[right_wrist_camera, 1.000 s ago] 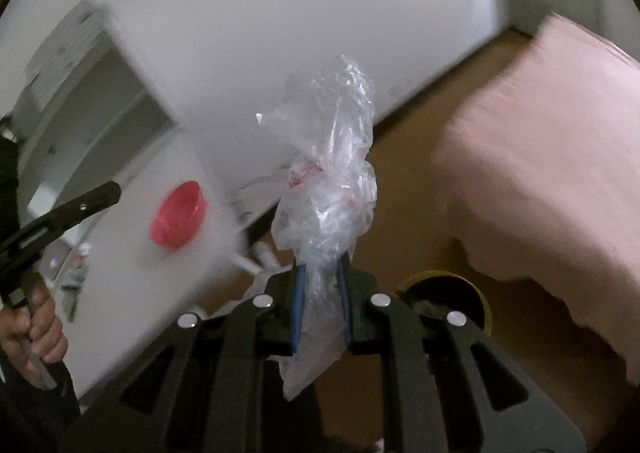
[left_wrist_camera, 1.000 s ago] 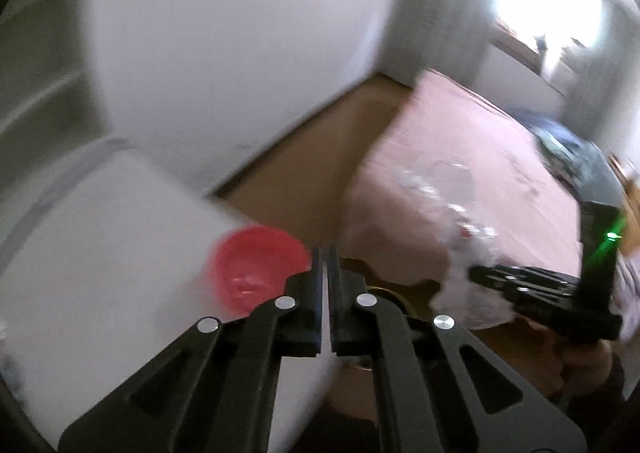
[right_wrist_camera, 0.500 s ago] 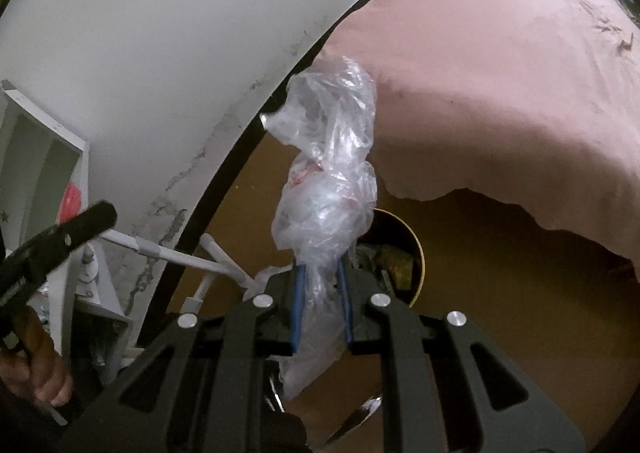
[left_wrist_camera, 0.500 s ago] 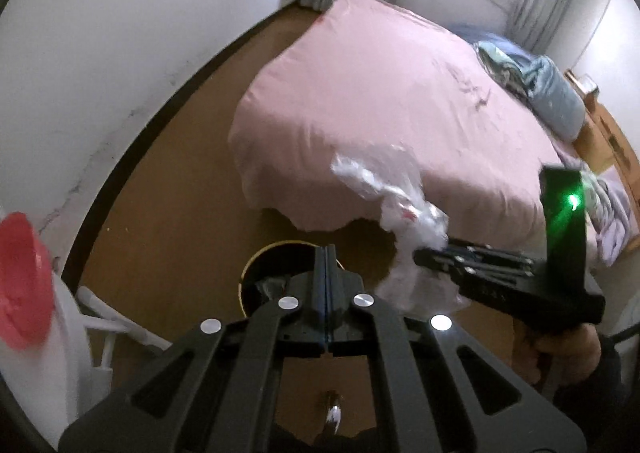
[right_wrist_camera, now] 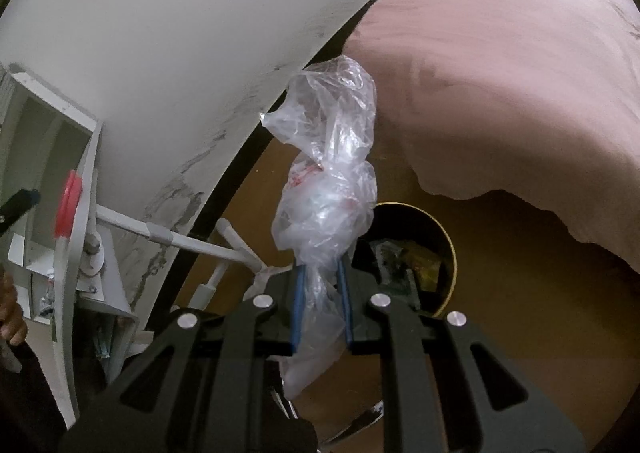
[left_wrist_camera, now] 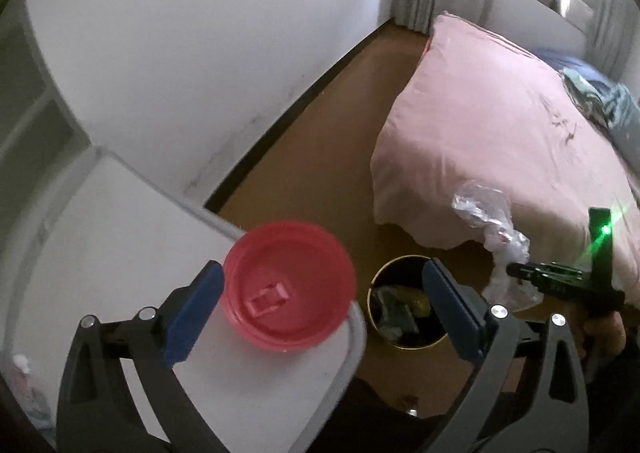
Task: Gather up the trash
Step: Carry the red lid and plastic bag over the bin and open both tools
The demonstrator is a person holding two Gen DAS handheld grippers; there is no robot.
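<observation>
My right gripper (right_wrist_camera: 322, 277) is shut on a crumpled clear plastic bag (right_wrist_camera: 328, 181) and holds it above and left of a round black trash bin (right_wrist_camera: 416, 253) with a yellow rim on the brown floor. The bag (left_wrist_camera: 496, 245) and the right gripper (left_wrist_camera: 516, 271) also show in the left wrist view, right of the bin (left_wrist_camera: 408, 301). My left gripper (left_wrist_camera: 320, 285) is open wide, its left finger beside a red plastic lid (left_wrist_camera: 290, 293) lying at the corner of a white table (left_wrist_camera: 120, 253). The lid also shows in the right wrist view (right_wrist_camera: 66, 209), edge-on.
A bed with a pink cover (left_wrist_camera: 500, 125) stands right of the bin. A white wall with a dark baseboard (left_wrist_camera: 280, 125) runs along the left. White table legs (right_wrist_camera: 172, 237) reach toward the bin. A white shelf unit (right_wrist_camera: 40, 141) stands at far left.
My left gripper has opened wide and swung back left over the table, bringing the red lid between its fingers. My right gripper still holds the bag, now nearer the bin.
</observation>
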